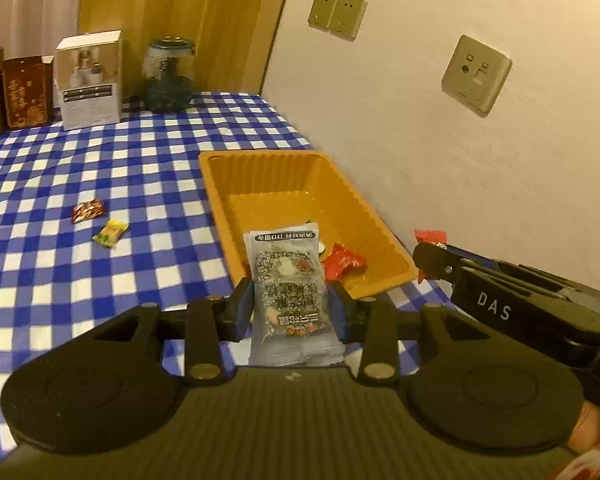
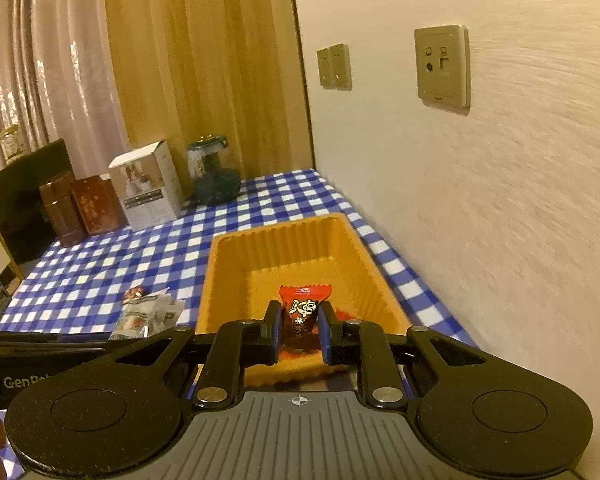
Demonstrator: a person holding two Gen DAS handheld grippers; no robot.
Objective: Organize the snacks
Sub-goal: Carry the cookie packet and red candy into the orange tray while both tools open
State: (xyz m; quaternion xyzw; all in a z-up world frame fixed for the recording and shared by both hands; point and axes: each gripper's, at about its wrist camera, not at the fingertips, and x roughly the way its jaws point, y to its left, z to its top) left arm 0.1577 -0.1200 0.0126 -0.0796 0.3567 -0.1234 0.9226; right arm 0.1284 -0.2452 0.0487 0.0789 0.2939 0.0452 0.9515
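Snack packets are carried by both grippers toward the ribbed orange plastic tray (image 1: 220, 184).

Left wrist view: the left gripper (image 1: 292, 304) is clamped on a clear, speckled seed-bar packet (image 1: 288, 276) at 6 o'clock of the tray. Two small wrapped candies (image 1: 100, 222) lie at 9 o'clock on the blue checked tablecloth (image 1: 100, 152).

Right wrist view: the right gripper (image 2: 299, 328) is closed on a red candy wrapper (image 2: 305, 300) above the tray's near end.

Risk: the slippery packet could slip free before clearing the rim.
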